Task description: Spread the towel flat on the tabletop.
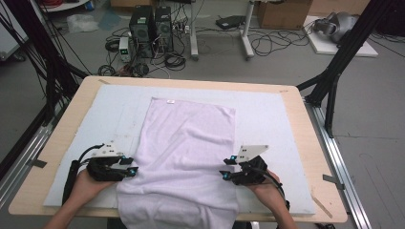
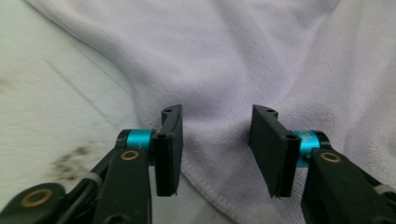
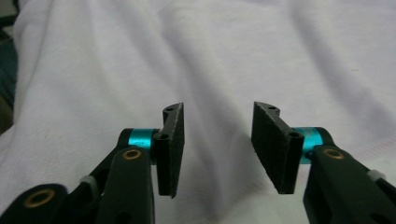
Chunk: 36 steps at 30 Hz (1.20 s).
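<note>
— What's the cloth like?
— A pale lilac towel point(image 1: 184, 152), folded lengthwise, rumpled with soft creases.
— Where does it lie?
— Down the table's middle, its near end hanging over the front edge.

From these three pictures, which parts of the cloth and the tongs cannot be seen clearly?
- Near end of the white cloth: high view, it hangs over the table edge and the picture's bottom cuts it off.
- Small tag at the far hem: high view, too small to read.
- Left tongs and right tongs: high view, too small to judge their gap.
</note>
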Available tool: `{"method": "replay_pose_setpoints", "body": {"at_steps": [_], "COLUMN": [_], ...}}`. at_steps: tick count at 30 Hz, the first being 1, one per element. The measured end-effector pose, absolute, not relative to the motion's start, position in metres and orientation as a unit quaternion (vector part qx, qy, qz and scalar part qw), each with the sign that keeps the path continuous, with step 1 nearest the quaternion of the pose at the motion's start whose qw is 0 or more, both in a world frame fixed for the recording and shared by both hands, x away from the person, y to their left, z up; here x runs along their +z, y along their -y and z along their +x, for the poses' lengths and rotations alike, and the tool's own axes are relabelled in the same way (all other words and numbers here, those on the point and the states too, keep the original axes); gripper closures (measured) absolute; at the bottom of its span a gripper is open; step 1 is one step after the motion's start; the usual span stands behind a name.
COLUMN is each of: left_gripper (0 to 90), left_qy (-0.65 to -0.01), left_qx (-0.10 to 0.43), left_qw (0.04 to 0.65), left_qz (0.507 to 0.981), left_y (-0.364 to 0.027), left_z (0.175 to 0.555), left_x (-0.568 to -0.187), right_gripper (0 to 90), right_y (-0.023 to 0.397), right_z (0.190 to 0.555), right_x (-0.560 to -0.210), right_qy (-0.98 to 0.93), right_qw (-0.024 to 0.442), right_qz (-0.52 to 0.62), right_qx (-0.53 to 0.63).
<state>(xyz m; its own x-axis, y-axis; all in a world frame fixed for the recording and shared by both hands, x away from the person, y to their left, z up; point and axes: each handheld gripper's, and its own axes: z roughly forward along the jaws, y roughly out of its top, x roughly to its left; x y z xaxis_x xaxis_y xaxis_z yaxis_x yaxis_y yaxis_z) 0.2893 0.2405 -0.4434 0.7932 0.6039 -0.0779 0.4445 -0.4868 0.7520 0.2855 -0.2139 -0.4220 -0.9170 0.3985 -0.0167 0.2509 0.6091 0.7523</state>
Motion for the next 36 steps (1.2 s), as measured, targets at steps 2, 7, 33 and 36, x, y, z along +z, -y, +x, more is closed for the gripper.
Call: {"method": "replay_pose_setpoints", "body": {"at_steps": [2, 7, 33, 36], "left_gripper": [73.4, 87.5, 60.2, 58.3], "left_qy": [-0.3, -0.298, -0.275, -0.261], "left_qx": [0.105, 0.12, 0.162, 0.15], "left_qw": [0.395, 0.39, 0.441, 0.426], "left_qz": [0.862, 0.863, 0.839, 0.853], "left_y": [-0.239, -0.236, -0.237, -0.233], "left_z": [0.291, 0.294, 0.267, 0.261], "left_x": [-0.442, -0.44, -0.412, -0.421], "right_gripper": [54.5, 83.2, 57.1, 59.0], "right_y": [0.208, 0.206, 0.225, 0.217], "right_z": [0.286, 0.299, 0.278, 0.266], "right_x": [-0.428, -0.432, -0.408, -0.412], "right_qy": [-0.905, -0.917, -0.876, -0.886], "right_qw": [0.096, 0.105, 0.114, 0.093], "right_qz": [0.172, 0.178, 0.198, 0.177], "right_qx": [0.377, 0.342, 0.425, 0.418]}}
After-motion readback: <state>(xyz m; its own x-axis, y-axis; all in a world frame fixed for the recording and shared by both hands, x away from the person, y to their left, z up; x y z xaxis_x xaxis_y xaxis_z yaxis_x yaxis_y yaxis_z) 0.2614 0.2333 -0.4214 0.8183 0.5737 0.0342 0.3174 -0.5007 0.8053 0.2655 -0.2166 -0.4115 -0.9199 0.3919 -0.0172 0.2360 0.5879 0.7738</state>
